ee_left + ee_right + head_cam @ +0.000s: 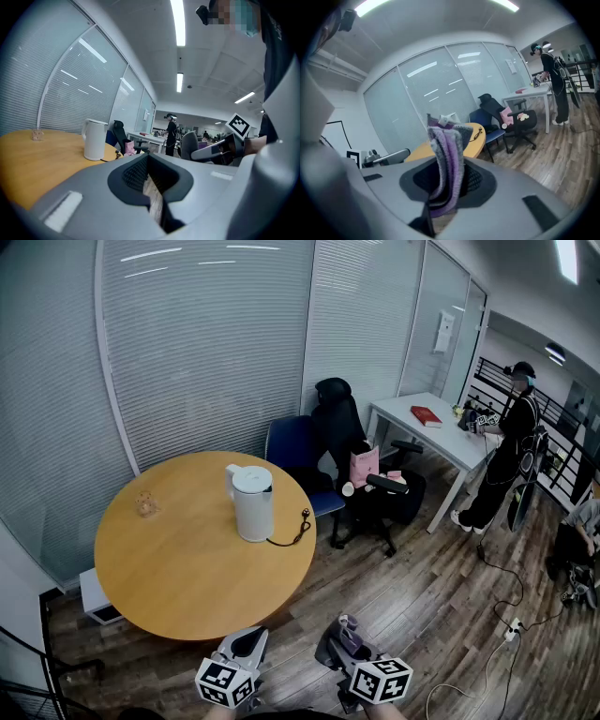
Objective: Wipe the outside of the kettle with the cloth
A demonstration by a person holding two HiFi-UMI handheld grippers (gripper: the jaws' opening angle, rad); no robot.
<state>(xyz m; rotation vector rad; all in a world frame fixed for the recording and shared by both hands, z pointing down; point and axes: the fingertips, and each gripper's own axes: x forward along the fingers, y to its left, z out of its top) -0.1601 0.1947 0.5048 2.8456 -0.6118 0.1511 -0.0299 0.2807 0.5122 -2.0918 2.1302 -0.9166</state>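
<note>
The white kettle (pixel 251 502) stands upright near the right edge of the round wooden table (pixel 178 568), its black cord (pixel 292 531) trailing to the right. Both grippers hover off the table's near edge, well short of the kettle. My left gripper (pixel 247 643) is shut with nothing in it; in the left gripper view (pixel 149 180) the kettle (pixel 95 139) lies ahead to the left. My right gripper (pixel 343 637) is shut on a folded purple and grey cloth (pixel 447 161), which stands up between its jaws (pixel 445 183) and hides most of the kettle there.
A small clear object (pixel 145 504) sits on the table's left side. Behind the table are a blue chair (pixel 291 446) and a black office chair (pixel 347 423). A white desk (pixel 436 432) with a person (pixel 511 451) stands at the right. Cables (pixel 502 620) lie on the wood floor.
</note>
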